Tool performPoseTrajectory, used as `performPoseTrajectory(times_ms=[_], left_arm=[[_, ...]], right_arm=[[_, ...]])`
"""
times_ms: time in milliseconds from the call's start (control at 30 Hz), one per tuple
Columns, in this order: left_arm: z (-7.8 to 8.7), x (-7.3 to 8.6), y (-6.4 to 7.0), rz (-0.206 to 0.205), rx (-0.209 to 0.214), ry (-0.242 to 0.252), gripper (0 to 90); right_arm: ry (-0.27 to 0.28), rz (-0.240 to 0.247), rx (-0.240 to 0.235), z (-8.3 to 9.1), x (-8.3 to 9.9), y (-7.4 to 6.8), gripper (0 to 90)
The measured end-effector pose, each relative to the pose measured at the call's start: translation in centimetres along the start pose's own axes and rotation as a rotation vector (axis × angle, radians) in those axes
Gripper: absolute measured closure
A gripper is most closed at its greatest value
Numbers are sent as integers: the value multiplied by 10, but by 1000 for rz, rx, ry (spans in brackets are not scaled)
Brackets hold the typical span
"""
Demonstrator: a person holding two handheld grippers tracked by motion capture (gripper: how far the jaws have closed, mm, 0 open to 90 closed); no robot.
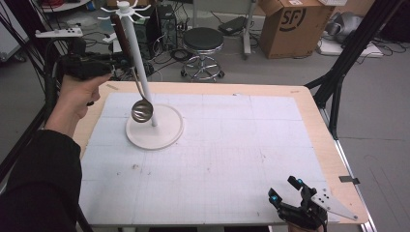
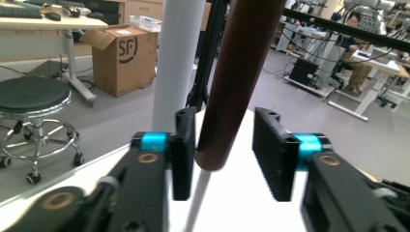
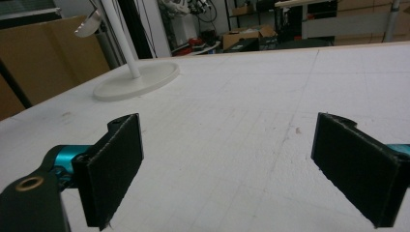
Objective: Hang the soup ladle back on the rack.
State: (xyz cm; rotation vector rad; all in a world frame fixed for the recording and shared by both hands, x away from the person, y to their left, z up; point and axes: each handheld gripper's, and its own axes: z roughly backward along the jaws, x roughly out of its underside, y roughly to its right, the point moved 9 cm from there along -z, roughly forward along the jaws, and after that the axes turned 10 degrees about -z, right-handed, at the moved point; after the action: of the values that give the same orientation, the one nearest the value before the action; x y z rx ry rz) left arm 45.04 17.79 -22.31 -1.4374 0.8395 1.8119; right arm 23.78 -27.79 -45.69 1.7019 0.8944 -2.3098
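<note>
A white peg stand (image 1: 155, 128) rises from its round base at the back left of the white mat. On it hangs a ladle with a dark brown wooden handle (image 1: 123, 37) and a steel bowl (image 1: 142, 111) low beside the pole. My left gripper (image 1: 118, 61) is raised at the handle. In the left gripper view the handle (image 2: 241, 72) sits between the open jaws (image 2: 226, 123), against the left pad, with a gap to the right pad; the white pole (image 2: 176, 58) stands behind. My right gripper (image 1: 285, 189) rests open over the mat's front right corner (image 3: 227, 140), holding nothing.
Behind the table stand a black stool (image 1: 203, 42) and a cardboard box (image 1: 291, 24). A black tripod leg (image 1: 338, 72) slants past the table's right edge. The stand base (image 3: 138, 79) and ladle bowl (image 3: 89, 24) show far off in the right gripper view.
</note>
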Motion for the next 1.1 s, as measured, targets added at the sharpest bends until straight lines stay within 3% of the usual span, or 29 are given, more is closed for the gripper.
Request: performPoseTrajectory(times_ms=[167, 267, 500, 633, 867, 1100], left_arm=[[2, 20, 6, 27, 35, 23, 472], [3, 35, 17, 14, 53, 20, 410], [4, 74, 51, 22, 88, 64, 290], [4, 100, 71, 33, 100, 66, 261], [4, 138, 99, 67, 116, 81, 231], [1, 172, 125, 68, 122, 81, 220]], right_arm=[[-6, -2, -5, -1, 1, -2, 103], [-10, 1, -11, -2, 2, -3, 103], [-20, 13, -27, -8, 3, -10, 103], [-21, 31, -36, -11, 3, -14, 103], [-24, 19, -50, -20, 2, -14, 103], [-48, -1, -95, -30, 3, -21, 103]])
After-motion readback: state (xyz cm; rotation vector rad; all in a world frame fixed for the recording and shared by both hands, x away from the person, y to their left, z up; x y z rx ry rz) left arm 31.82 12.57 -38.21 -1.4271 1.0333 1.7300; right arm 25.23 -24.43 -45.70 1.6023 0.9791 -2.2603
